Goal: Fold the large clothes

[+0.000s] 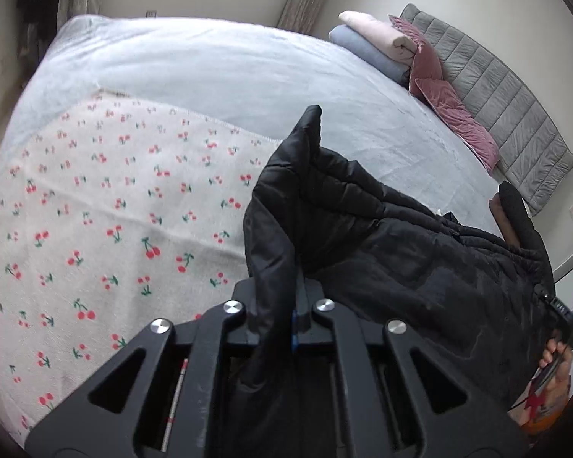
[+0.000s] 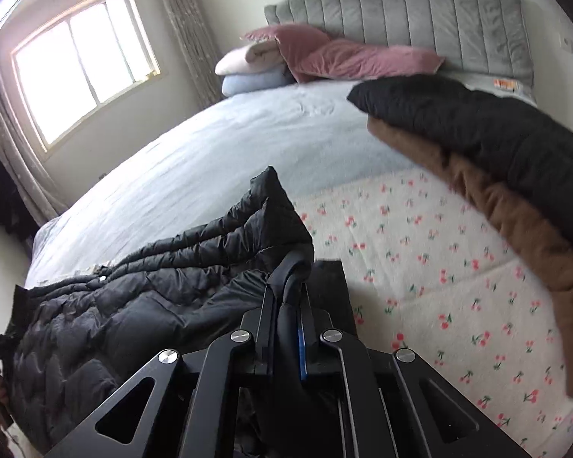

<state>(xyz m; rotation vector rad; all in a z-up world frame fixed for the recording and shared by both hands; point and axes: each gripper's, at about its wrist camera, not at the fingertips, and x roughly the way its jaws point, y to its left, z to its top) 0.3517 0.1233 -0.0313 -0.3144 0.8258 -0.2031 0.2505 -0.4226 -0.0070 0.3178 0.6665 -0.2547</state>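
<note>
You held the black puffer jacket [image 1: 382, 236] stretched between both hands, your left gripper [image 1: 295, 305] and right gripper [image 2: 292, 305] each clamped on an edge. Its long axis ran from one gripper to the other, above the cherry-print blanket [image 1: 114, 210], neither hand nearer

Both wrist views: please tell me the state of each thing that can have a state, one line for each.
Left gripper: jaws shut on the black puffer jacket.
Right gripper: jaws shut on the same jacket.
Black puffer jacket: unfolded, rumpled, held up at two points.
Cherry-print blanket: spread flat on the bed.
Black and brown clothes: folded, stacked, black on top.
Pink and blue blankets: folded, stacked by the headboard.
</note>
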